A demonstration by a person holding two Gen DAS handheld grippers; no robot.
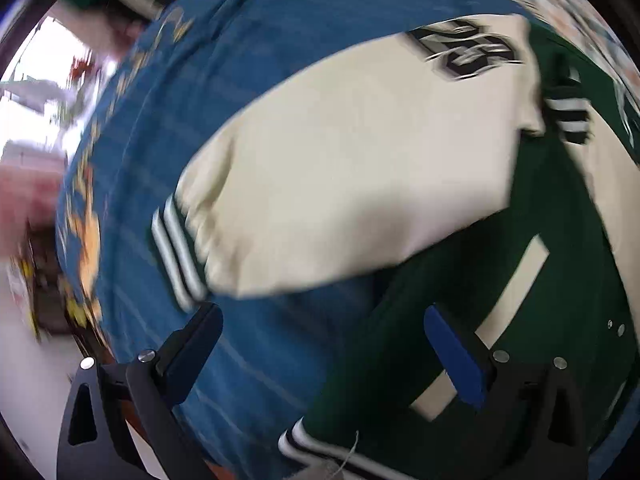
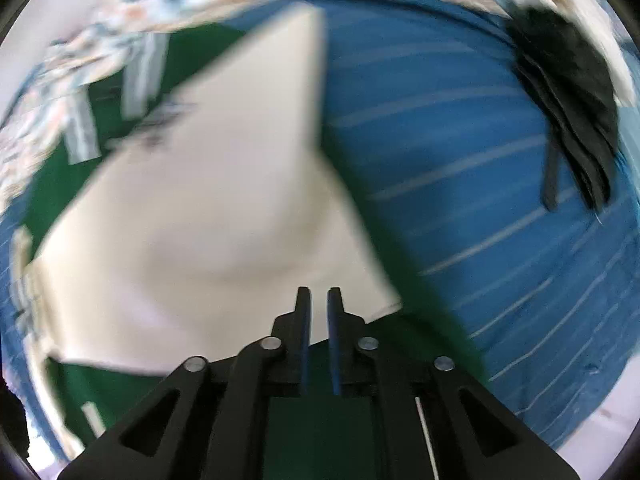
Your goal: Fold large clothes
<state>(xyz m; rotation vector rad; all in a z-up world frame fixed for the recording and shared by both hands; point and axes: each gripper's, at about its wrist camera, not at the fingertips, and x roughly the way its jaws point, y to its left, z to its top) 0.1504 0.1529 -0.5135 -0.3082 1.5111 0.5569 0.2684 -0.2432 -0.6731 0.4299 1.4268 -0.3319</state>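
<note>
Both grippers hung above the jacket, pointing down at it. On the left gripper (image 1: 320, 316) the jaws stood wide apart with nothing between them, poised over the blue striped bedcover (image 1: 248, 360) and the jacket's green body (image 1: 560, 248), probably ready to take hold of an edge. On the right gripper (image 2: 319, 300) the jaws stood narrowly apart, a slim gap showing between the pads, and no cloth was pinched in it; the fabric lay below them.

The green-and-cream varsity jacket (image 1: 360, 168) lay spread on the bedcover, which carried everything. Its cream sleeve (image 1: 340, 184) was laid across the green body, the striped cuff (image 1: 176, 248) reaching out over the bare cover, which looked like a sleeve turned inward for folding. Seen from the right wrist, the cream sleeve (image 2: 192, 216) filled the middle, while a dark garment (image 2: 568, 112) lay well apart toward the cover's far edge, likely waiting its turn.
</note>
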